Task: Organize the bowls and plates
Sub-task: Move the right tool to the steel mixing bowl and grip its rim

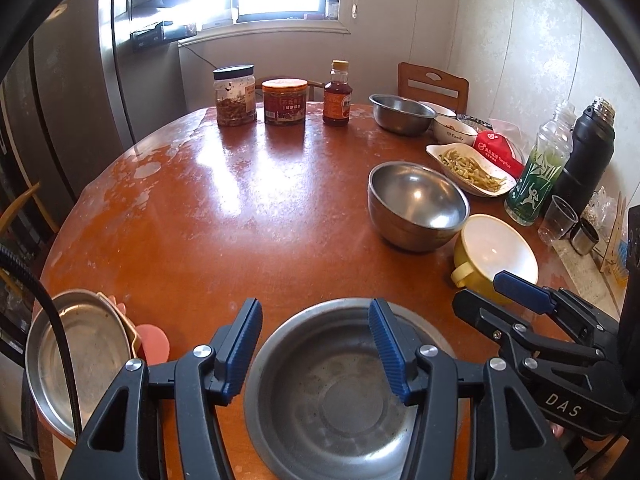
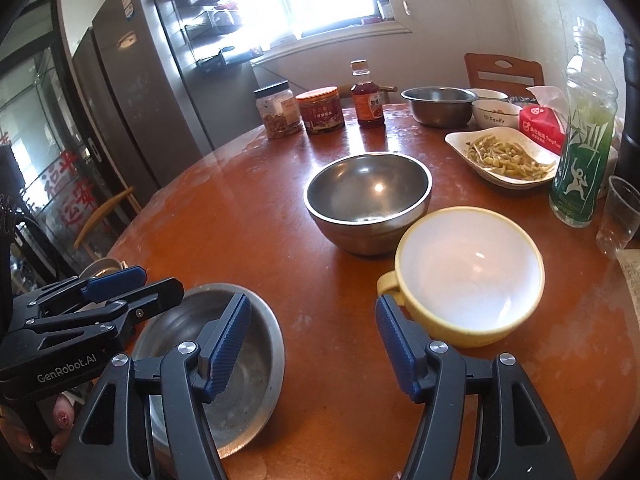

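A shallow steel plate lies at the near edge of the round brown table. My left gripper hangs open above it, with nothing between its pads. In the right wrist view my right gripper is open over bare table. Its left finger overlaps the steel plate and its right finger sits near the handle of a yellow bowl with a white inside. A deep steel bowl stands just behind. At the left edge leans a stack of a steel plate with yellow and pink dishes.
At the far right are another steel bowl, a white bowl and a white dish of food. Jars and a sauce bottle stand at the back. A green bottle, black flask and plastic cup crowd the right edge.
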{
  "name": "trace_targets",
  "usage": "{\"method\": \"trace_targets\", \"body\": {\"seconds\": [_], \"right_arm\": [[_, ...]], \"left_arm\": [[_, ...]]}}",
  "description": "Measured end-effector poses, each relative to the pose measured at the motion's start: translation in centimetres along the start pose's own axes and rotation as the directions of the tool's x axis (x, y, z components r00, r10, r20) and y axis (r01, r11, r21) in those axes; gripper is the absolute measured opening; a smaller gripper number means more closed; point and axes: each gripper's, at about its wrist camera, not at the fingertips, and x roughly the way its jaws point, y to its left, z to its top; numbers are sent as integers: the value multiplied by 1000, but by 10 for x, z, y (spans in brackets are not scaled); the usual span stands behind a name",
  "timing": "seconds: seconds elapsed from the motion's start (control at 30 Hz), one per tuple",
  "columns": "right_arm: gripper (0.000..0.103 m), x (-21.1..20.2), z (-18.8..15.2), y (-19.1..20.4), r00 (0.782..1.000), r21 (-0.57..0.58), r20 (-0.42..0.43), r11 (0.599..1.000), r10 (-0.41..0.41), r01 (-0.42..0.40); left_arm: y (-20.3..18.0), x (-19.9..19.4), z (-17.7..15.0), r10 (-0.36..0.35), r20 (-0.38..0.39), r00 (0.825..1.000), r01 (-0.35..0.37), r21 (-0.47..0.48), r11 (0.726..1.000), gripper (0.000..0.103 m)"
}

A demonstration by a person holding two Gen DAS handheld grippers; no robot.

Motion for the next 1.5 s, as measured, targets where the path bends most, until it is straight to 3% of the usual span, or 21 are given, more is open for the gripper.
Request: {"method": "trace_targets", "body": {"seconds": [0.53,0.73,1.23,1.43,1.5], "right_arm": [[68,8,27,-14,999,10,-5,999,-43,43],[73,9,37,-20,998,26,-2,997,-69,69],[73,26,84,-55,983,15,-4,983,-186,186],[73,45,95,-68,981,22,-21,981,-192,193],[68,51,96,-69,981,19,-29,981,-193,194]], "left_arm": [[-8,14,26,-5,-19,1000,5,19,1000,55],[-12,20,35,-8,-27,1000,9,30,1000,55],[-28,38,74,-43,-46,998,46,48,998,56],[-36,54,86,-66,-77,995,70,48,996,58],[-40,60,88,-68,-80,995,72,53,996,58]]}}
